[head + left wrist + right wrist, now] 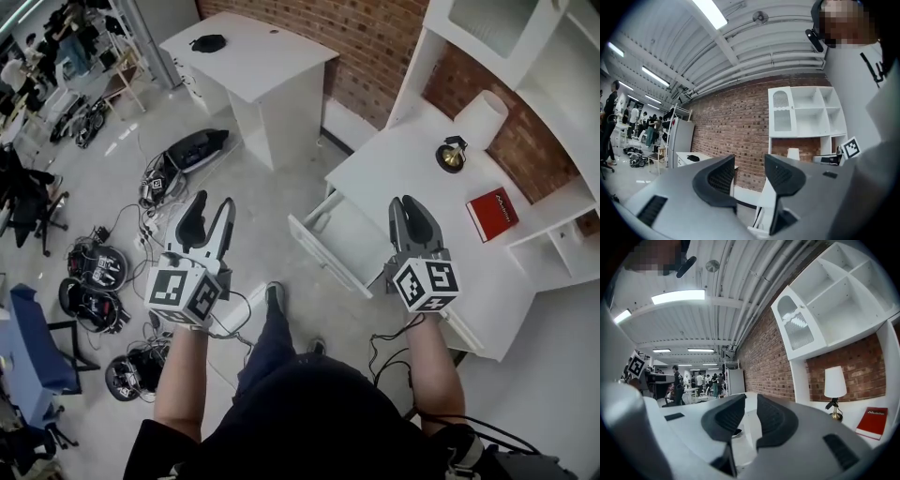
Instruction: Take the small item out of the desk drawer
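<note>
L tongs [211,210] spread wide, empty; R tongs [413,208] narrow gap, empty, near open drawer [349,246].

Red brick wall [370,37], grey floor [112,183], white side table [253,52].

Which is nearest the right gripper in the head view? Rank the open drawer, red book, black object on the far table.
1. Open drawer, left of the right gripper.
2. Red book, on the desk to its right.
3. Black object, far table, upper left.
</note>
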### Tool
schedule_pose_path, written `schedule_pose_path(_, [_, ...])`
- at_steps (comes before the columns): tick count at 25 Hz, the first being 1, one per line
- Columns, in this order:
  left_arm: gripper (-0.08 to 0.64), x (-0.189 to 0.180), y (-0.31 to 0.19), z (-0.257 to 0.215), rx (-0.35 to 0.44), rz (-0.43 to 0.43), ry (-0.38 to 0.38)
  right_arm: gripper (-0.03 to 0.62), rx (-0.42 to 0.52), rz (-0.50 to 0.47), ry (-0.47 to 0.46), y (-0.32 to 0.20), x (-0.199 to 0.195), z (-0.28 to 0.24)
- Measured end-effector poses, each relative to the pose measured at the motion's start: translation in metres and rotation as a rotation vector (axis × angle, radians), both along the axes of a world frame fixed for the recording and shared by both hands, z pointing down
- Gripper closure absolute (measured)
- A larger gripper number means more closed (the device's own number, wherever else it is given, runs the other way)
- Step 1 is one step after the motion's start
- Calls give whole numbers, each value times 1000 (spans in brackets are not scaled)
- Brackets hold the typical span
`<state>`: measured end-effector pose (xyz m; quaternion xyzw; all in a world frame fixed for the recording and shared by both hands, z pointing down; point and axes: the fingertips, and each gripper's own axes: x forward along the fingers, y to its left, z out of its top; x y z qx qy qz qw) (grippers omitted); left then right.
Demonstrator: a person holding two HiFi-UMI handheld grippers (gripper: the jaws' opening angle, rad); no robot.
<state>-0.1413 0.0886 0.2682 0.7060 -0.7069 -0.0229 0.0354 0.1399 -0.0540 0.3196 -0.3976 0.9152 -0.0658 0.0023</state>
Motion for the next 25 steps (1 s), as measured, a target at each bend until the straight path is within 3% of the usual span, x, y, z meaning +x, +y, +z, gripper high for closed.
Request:
schedule_pose_path(8, [362, -65, -111, 16, 5, 92, 12, 495, -51, 80, 22, -71, -43, 10])
schedule_pose_path(14, [344, -115, -186, 54, -55, 175, 54, 480, -116, 159, 70, -111, -77, 36])
schedule_pose_path(21, [318, -119, -243, 116, -179, 285, 87, 480, -282, 121, 152, -123, -117, 112])
schedule_pose_path(25, [316, -116, -258, 142, -237, 317, 89, 480, -436, 67, 126, -120, -135, 164])
